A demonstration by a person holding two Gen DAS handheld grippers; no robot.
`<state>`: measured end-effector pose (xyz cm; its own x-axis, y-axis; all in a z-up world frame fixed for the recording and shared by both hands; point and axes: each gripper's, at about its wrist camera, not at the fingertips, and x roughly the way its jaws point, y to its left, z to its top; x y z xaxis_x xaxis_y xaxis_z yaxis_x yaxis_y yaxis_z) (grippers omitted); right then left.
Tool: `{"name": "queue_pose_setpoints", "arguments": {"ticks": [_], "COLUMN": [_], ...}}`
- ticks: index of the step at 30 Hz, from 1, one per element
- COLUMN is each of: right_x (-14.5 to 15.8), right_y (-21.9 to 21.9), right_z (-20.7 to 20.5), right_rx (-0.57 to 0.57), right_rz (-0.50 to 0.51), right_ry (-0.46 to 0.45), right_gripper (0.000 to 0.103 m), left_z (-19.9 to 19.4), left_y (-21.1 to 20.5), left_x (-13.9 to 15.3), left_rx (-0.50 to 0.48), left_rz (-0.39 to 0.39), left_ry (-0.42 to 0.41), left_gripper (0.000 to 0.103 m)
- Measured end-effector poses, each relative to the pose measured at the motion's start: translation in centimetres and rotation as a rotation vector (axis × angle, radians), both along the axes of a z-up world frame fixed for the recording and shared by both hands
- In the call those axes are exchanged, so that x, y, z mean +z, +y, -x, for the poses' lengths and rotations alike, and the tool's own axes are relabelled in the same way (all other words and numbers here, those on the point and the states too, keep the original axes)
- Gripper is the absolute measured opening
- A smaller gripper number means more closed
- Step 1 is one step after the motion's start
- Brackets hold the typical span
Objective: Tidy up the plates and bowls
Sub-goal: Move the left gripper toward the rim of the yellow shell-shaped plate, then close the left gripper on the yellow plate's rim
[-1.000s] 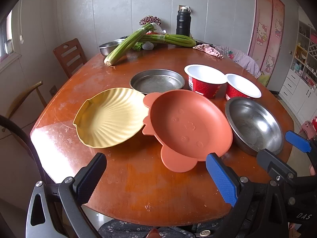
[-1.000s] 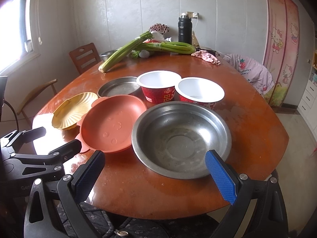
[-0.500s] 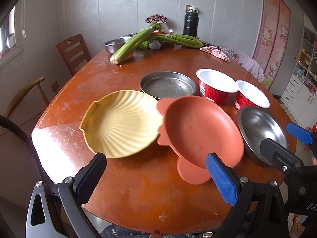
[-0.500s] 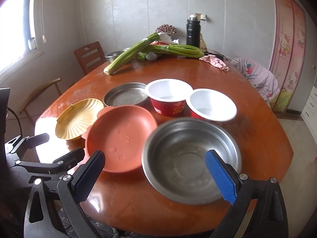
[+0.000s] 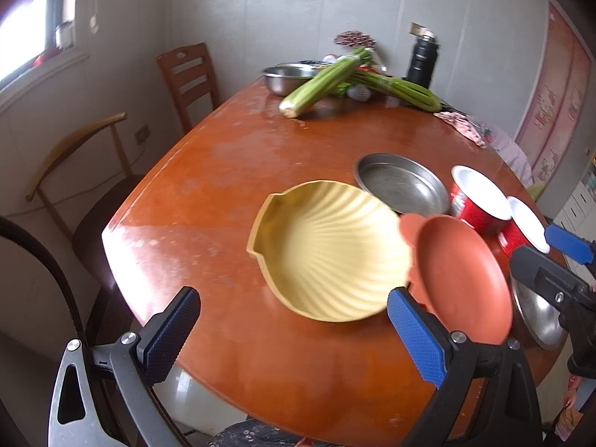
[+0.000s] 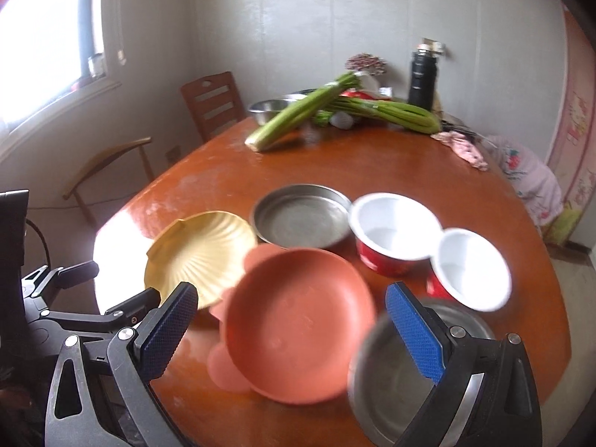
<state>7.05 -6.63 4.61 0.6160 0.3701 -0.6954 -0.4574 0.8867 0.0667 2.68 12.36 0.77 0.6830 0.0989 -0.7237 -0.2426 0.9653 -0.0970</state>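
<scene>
Two claws hover wide apart and empty at the near edge of the round wooden table [image 5: 223,201]: the left claw [image 5: 294,335] faces the yellow shell-shaped plate [image 5: 327,249], the right claw [image 6: 294,331] the terracotta plate [image 6: 298,324]. The terracotta plate's rim overlaps the yellow plate's right edge. Right of it sits a steel bowl [image 6: 391,380], partly hidden by the right claw's finger. Behind these lie a shallow steel pan [image 6: 303,216] and two red bowls with white insides [image 6: 395,231], side by side. Farther back, celery stalks [image 6: 298,115] lean on a steel basin [image 5: 287,78], with a black flask [image 6: 422,74] near the wall.
</scene>
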Motion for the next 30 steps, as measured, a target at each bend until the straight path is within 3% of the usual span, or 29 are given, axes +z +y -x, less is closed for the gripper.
{"name": "queue_pose_setpoints", "arguments": {"ticks": [10, 19, 25, 30], "right_x": [-1.3, -2.9, -3.6, -4.2], "right_y": [4.8, 7.2, 7.5, 8.2], "right_z": [-2.0, -2.3, -3.4, -4.1], "right_rx": [0.099, 0.181, 0.170, 0.170], "right_rz": [0.083, 0.177, 0.200, 0.213], "right_ry": [0.023, 0.048, 0.077, 0.091], "right_gripper": [0.101, 0.101, 0.101, 0.101], "left_z": [-1.1, -3.5, -5.3, -6.2], "left_y": [3.7, 4.7, 4.6, 4.6], "left_x": [-1.8, -3.1, -3.8, -4.0], "left_rx": [0.072, 0.039, 0.014, -0.011], "left_rz": [0.040, 0.087, 0.095, 0.112], "left_ry": [0.100, 0.157, 0.193, 0.201], "left_gripper": [0.101, 0.098, 0.088, 0.067]}}
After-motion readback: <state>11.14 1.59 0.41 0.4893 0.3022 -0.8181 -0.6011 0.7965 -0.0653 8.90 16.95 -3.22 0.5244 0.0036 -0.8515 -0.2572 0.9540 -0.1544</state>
